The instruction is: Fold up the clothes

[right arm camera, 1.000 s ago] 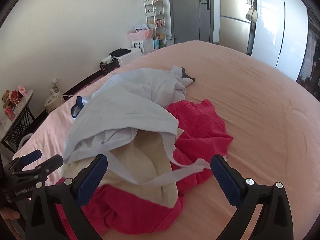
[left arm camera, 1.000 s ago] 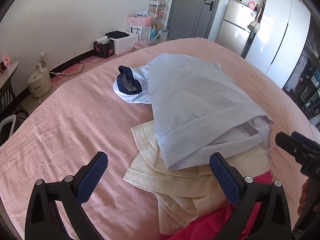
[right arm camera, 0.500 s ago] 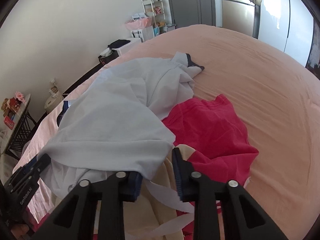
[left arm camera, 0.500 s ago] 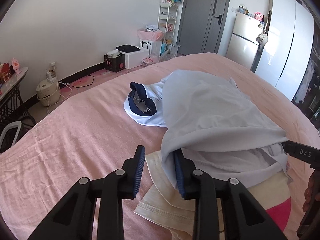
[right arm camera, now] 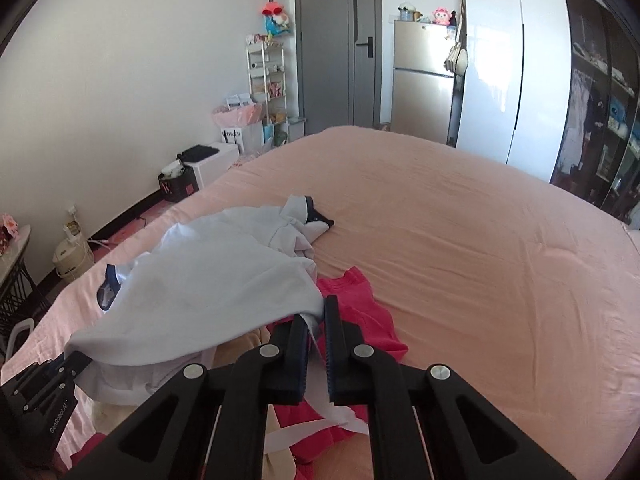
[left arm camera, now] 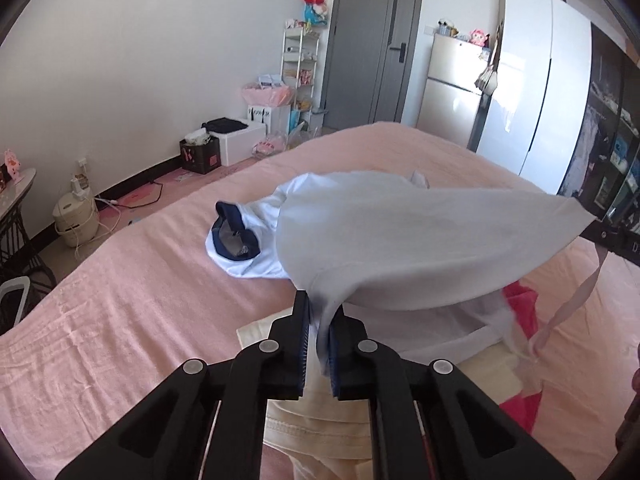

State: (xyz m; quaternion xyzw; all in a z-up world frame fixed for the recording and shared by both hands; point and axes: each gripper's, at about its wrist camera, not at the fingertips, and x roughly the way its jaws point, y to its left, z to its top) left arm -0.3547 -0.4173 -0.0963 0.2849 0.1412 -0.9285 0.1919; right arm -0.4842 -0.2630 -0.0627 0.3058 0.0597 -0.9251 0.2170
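Left wrist view, largest item first: bed under a pink sheet, carrying all the clothing. Pale blue-white garment, navy-trimmed, lifted by its near hem and stretched between both grippers, its far part with the navy-edged sleeve resting on the bed. Red garment spread on the sheet beneath it, toward the right. Cream garment lying flat at the near edge, under the raised hem. White ribbon-like strip trailing over the red cloth. Left gripper: jaws closed to a narrow gap, pinching the pale garment's hem. Right gripper: jaws likewise nearly together, clamped on the hem's other corner.
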